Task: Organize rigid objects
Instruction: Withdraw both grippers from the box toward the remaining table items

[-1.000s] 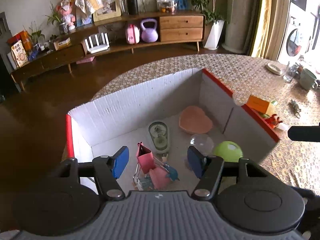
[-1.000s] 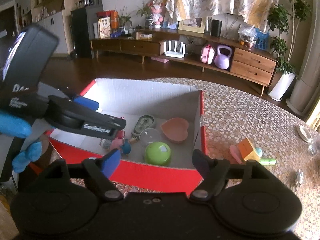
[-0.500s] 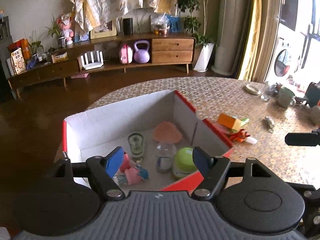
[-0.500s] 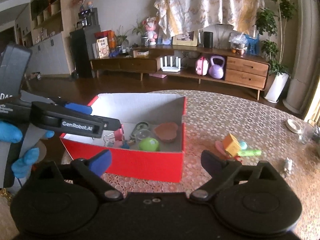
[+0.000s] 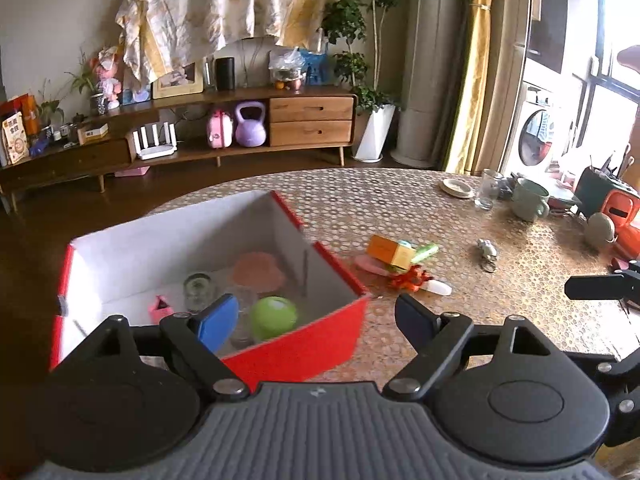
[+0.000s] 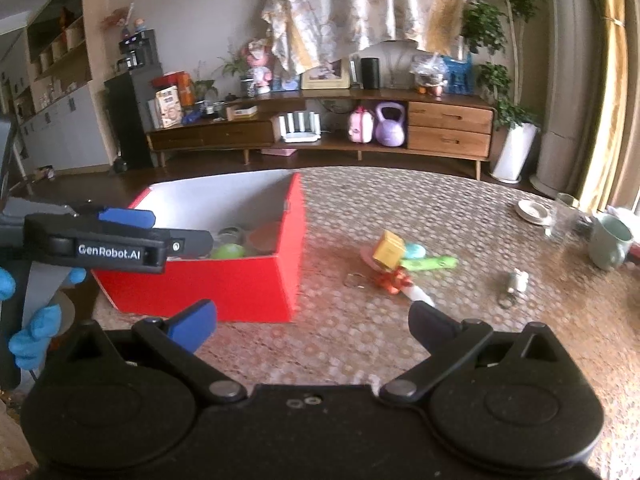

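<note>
Red box: open-topped cardboard, white inside, on the patterned table, toward its left side.
In the box, near corner: green ball, touching a clear glass piece that is partly hidden behind the blue finger pad.
In the box, far side: pink heart-shaped dish flat on the floor of the box, against the right wall.
In the box, middle: small round jar upright; beside it a pink clip, only partly seen.
Loose on the table, right of the box: orange-and-yellow block lying on a pink flat piece; touching it a teal round thing and a green stick-shaped toy; just in front a small red toy and a white tube.
Farther right: small metal keyring figure, apart from the pile.
Table's far edge: green mug, clear glass, small white dish; contents cannot be told.
Left gripper: jaws apart, just been opening, nothing between the pads; over the box's near corner.
Right gripper: jaws spread wide, just been opening, empty; over bare table in front of the box.
</note>
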